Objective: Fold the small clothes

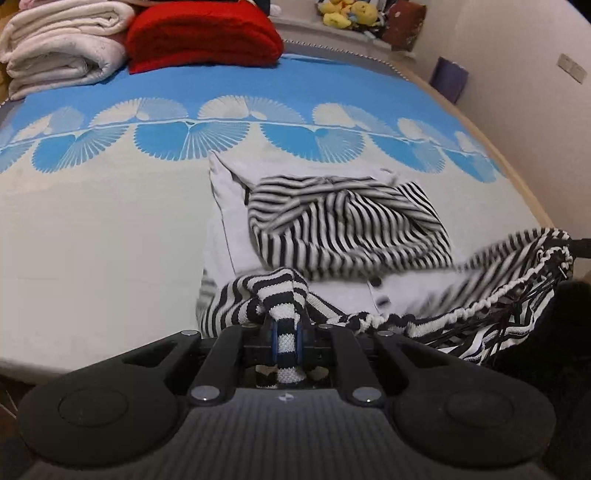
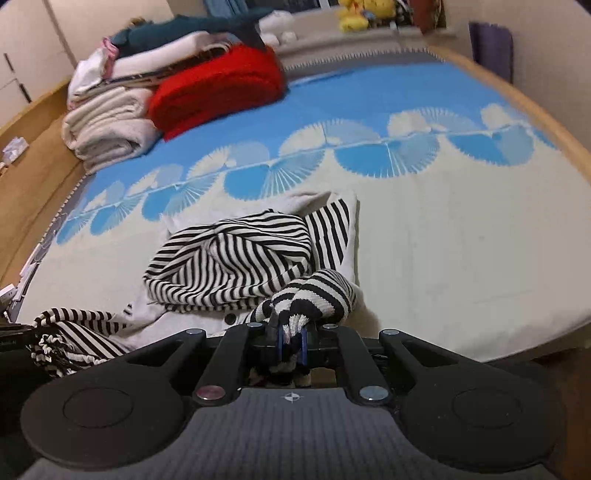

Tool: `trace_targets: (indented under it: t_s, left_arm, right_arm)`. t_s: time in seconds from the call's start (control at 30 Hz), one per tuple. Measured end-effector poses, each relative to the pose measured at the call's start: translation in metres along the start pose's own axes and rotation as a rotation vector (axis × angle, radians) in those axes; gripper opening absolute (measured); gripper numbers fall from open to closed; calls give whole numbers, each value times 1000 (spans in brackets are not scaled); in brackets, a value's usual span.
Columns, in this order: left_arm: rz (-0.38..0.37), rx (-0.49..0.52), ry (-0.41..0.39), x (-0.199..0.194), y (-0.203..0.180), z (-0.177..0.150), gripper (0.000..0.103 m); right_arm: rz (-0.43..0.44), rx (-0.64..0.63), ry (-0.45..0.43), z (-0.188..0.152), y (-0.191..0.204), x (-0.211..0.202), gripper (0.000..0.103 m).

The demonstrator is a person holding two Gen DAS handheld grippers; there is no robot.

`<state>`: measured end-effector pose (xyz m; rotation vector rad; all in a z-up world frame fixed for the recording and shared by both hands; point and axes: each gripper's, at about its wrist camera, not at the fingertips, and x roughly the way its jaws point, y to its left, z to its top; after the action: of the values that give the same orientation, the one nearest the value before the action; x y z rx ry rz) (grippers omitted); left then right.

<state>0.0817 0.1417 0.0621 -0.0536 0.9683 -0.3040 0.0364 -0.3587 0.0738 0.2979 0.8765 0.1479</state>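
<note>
A black-and-white striped garment (image 1: 343, 225) with a white button front lies crumpled on the bed, its near edge lifted off the cover. My left gripper (image 1: 286, 325) is shut on a bunched striped edge of it. In the right wrist view the same striped garment (image 2: 236, 258) rests in a heap, and my right gripper (image 2: 291, 332) is shut on another striped edge. The lifted hem stretches between the two grippers and sags; its right part (image 1: 517, 291) shows in the left wrist view, its left part (image 2: 70, 332) in the right wrist view.
The bed cover (image 1: 110, 229) is cream near me and blue with fan patterns farther back. A red folded blanket (image 1: 203, 33) and white folded blankets (image 1: 62, 44) are stacked at the far left. Yellow plush toys (image 1: 347, 13) sit on a ledge beyond. The wooden bed frame (image 2: 546, 122) curves along the right.
</note>
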Motion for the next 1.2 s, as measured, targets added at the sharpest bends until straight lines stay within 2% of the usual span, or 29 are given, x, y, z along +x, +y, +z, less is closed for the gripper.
trace_targets:
  t_s: [0.13, 0.2, 0.23, 0.27, 0.3, 0.33, 0.37, 0.43, 0.5, 0.6, 0.67, 0.7, 0.77, 0.83, 0.93, 1.03, 1.1, 1.2]
  left_arm:
    - [49, -42, -30, 65, 25, 77, 11]
    - [45, -121, -25, 98, 41, 113, 17]
    - [44, -184, -26, 111, 51, 128, 24]
    - [51, -242, -36, 117, 60, 138, 36]
    - [50, -296, -69, 118, 68, 144, 42]
    - [31, -338, -117, 115, 75, 146, 52]
    - [2, -361, -153, 114, 81, 147, 59]
    - [-37, -385, -186, 117, 89, 139, 59]
    - [-37, -360, -160, 130, 92, 130, 59]
    - [24, -277, -80, 148, 86, 126, 59]
    - [27, -212, -63, 154, 80, 124, 67]
    - [31, -186, -50, 158, 78, 123, 68]
    - [87, -168, -11, 167, 75, 123, 69]
    - [134, -177, 67, 176, 74, 127, 69]
    - [174, -168, 134, 184, 73, 144, 72]
    - [180, -94, 127, 196, 71, 161, 83]
    - [180, -73, 117, 211, 75, 166, 84]
    - [189, -112, 25, 227, 89, 156, 84]
  right_arm:
    - [-2, 58, 20, 61, -3, 65, 8]
    - [-2, 109, -12, 96, -7, 102, 9]
    - [-4, 141, -33, 109, -11, 117, 12]
    - [-17, 191, -42, 122, -16, 132, 14]
    - [-35, 260, -48, 130, -25, 142, 22]
    - [-52, 329, -68, 134, -32, 145, 29]
    - [-46, 378, -105, 136, -39, 144, 30]
    - [-23, 372, -145, 132, -46, 144, 35]
    - [-41, 311, -137, 125, -50, 152, 38]
    - [-70, 210, -69, 113, -53, 175, 39]
    - [-61, 164, -4, 110, -53, 194, 42]
    - [-50, 142, 34, 109, -52, 204, 48]
    - [-45, 74, 89, 111, -45, 221, 54]
    - [-77, -10, 119, 113, -36, 234, 56]
    - [-108, -96, 122, 122, -29, 250, 58]
    - [-125, -112, 104, 130, -33, 266, 60]
    - [-132, -109, 86, 130, -37, 276, 60]
    - [-168, -114, 102, 123, -42, 291, 60]
